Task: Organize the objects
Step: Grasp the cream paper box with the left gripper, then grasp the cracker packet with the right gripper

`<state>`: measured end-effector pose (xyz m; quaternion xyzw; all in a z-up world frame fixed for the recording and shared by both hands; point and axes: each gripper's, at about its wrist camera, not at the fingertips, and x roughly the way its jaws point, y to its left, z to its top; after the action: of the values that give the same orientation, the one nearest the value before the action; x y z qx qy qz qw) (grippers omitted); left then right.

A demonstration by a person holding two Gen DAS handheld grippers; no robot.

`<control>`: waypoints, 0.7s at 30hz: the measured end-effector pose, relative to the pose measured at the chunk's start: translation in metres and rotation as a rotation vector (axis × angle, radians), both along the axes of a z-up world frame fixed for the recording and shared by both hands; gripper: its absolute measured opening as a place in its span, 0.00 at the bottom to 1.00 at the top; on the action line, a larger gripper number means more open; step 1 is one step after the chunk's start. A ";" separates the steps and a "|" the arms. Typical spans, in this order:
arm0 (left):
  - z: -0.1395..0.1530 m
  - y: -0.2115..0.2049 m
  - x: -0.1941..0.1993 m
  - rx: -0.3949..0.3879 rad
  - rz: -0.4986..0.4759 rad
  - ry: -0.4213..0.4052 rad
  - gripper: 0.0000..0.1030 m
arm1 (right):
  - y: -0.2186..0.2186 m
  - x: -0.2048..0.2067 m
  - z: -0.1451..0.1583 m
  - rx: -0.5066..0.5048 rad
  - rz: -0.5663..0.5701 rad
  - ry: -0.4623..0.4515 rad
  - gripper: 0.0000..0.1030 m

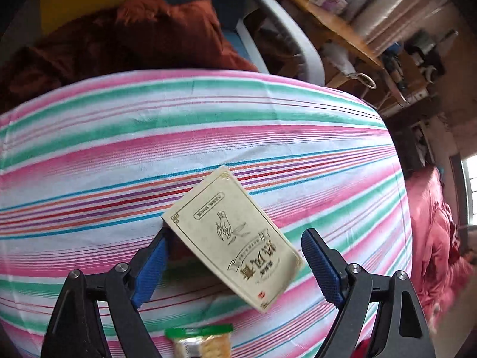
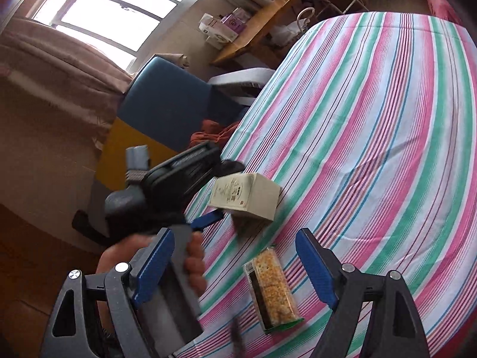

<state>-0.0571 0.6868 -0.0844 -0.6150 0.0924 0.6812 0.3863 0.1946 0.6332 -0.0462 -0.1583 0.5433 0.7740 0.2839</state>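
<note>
A cream printed box [image 1: 235,238] hangs tilted between the blue pads of my left gripper [image 1: 235,235], just above the striped sheet [image 1: 208,125]. Its left corner lies at the left pad and its right corner stands a sliver off the right pad, so the jaws are open around it. In the right wrist view the same box [image 2: 247,197] casts a shadow under its raised side, with one of the left gripper's blue fingers [image 2: 208,219] beside it. A cracker packet [image 2: 271,289] lies flat on the sheet below my open, empty right gripper [image 2: 234,235]. Its green end [image 1: 199,343] also shows in the left wrist view.
A blue and yellow chair [image 2: 167,104] with a rust-coloured garment [image 1: 134,38] stands at the bed's far edge. A wooden desk [image 1: 328,21] with boxes stands behind it. A pink quilt [image 1: 432,223] is bunched at the right. A hand [image 2: 193,262] grips the left gripper's handle.
</note>
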 end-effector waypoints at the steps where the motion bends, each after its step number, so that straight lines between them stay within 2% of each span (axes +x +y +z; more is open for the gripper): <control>1: -0.004 0.004 0.000 -0.008 0.004 -0.008 0.85 | 0.000 -0.001 -0.002 -0.006 0.005 0.002 0.83; 4: -0.017 0.004 -0.003 -0.034 0.008 -0.019 0.85 | 0.001 -0.002 -0.005 -0.017 0.010 0.001 0.83; 6: -0.019 0.000 -0.005 -0.024 -0.022 0.001 0.80 | 0.002 -0.002 -0.006 -0.021 0.009 0.000 0.83; 8: -0.014 -0.007 -0.005 -0.007 -0.077 0.053 0.68 | 0.004 -0.005 -0.009 -0.036 0.018 -0.002 0.83; 11: -0.009 -0.021 -0.010 -0.003 -0.136 0.120 0.57 | 0.005 -0.008 -0.011 -0.035 0.028 -0.014 0.83; 15: -0.007 -0.055 -0.025 -0.006 -0.152 0.185 0.56 | 0.007 -0.014 -0.015 -0.044 0.050 -0.049 0.83; 17: -0.008 -0.074 -0.029 -0.032 -0.176 0.247 0.50 | 0.008 -0.018 -0.018 -0.051 0.062 -0.076 0.83; 21: -0.008 -0.126 -0.032 -0.064 -0.212 0.318 0.50 | 0.006 -0.026 -0.020 -0.041 0.089 -0.126 0.83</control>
<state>-0.0892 0.5605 -0.0928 -0.4986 0.2383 0.7219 0.4166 0.1689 0.6393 -0.0663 -0.2362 0.5327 0.7631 0.2796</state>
